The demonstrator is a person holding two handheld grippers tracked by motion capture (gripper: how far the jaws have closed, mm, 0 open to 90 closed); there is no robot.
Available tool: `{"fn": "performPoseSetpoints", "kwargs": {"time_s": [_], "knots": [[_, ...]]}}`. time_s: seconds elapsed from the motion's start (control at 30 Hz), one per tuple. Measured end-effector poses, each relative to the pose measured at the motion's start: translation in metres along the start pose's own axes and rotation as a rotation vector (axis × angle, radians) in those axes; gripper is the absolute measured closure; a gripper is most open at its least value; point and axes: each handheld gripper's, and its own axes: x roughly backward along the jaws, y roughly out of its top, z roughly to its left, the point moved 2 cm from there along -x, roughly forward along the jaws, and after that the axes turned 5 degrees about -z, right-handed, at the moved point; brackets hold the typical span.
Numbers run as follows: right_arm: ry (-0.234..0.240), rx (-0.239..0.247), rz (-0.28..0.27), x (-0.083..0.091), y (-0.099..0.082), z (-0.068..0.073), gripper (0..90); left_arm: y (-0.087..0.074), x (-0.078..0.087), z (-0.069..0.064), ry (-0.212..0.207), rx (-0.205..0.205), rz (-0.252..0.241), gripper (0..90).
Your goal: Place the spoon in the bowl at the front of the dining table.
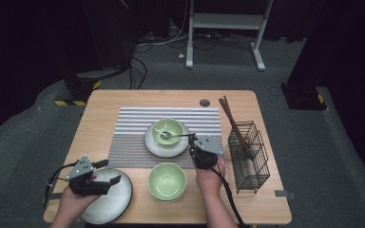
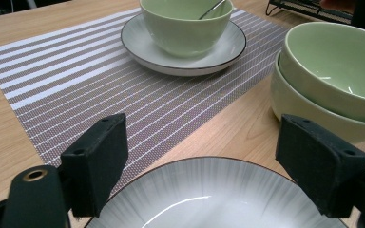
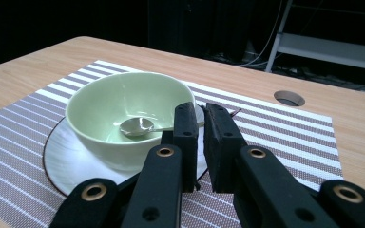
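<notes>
Dark room with grey carpet and cables on the floor behind a light wooden table [image 1: 123,99]. From the high view, a grey-and-white striped woven placemat [image 1: 133,128] lies across the middle, and on it a pale green ceramic bowl [image 1: 167,130] stands on a small grey-white saucer plate [image 1: 154,145]. A shiny metal spoon [image 1: 171,135] rests in that bowl, head down inside, handle running out over the rim toward the right gripper [image 1: 192,142]. Nearer the person there's a stack of 2 more green bowls [image 1: 167,181], and at the near left corner a big grey plate with a dark rim [image 1: 116,199]. The left gripper [image 1: 116,179] hovers over that plate. Off to the right stands a black wire basket [image 1: 249,156] with brown wooden chopsticks [image 1: 230,116] leaning out of it.

Left gripper view: its jaws are spread wide with nothing between them, the big plate [image 2: 209,190] just below, the stacked bowls [image 2: 332,80] at right, placemat [image 2: 76,80] and bowl-on-saucer [image 2: 185,28] beyond.

Right gripper view: the jaws are pressed nearly together around the spoon handle, pinching it at the bowl's rim. The spoon [image 3: 135,126] sits low inside the green bowl [image 3: 104,104], saucer [image 3: 62,161] underneath.
</notes>
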Motion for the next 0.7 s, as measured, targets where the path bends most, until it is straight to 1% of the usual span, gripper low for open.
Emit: {"fn": "performPoseSetpoints", "kwargs": {"time_s": [0.17, 0.3, 0.37, 0.53, 0.6, 0.63, 0.7], "knots": [[-0.014, 0.001, 0.007, -0.008, 0.000, -0.003, 82.8, 0.000, 0.001, 0.000, -0.001, 0.005, -0.003, 18.4], [-0.033, 0.009, 0.015, -0.013, 0.001, -0.007, 82.5, 0.001, 0.002, 0.001, -0.004, 0.000, -0.002, 18.4], [-0.040, 0.007, 0.015, -0.016, 0.001, -0.009, 82.3, 0.001, 0.002, 0.001, -0.003, 0.006, -0.006, 18.4], [-0.057, 0.010, 0.017, -0.023, 0.004, -0.014, 81.9, 0.001, 0.002, 0.000, -0.009, 0.002, -0.002, 18.4], [-0.065, 0.015, 0.011, -0.026, 0.004, -0.016, 81.7, 0.002, 0.002, 0.000, -0.008, 0.008, -0.008, 18.4], [-0.068, 0.009, 0.015, -0.026, 0.004, -0.016, 81.7, 0.002, 0.002, 0.000, -0.008, 0.008, -0.008, 18.4], [-0.073, 0.013, 0.015, -0.029, 0.003, -0.018, 81.6, 0.002, 0.002, 0.000, -0.008, 0.013, -0.013, 18.4]]}}
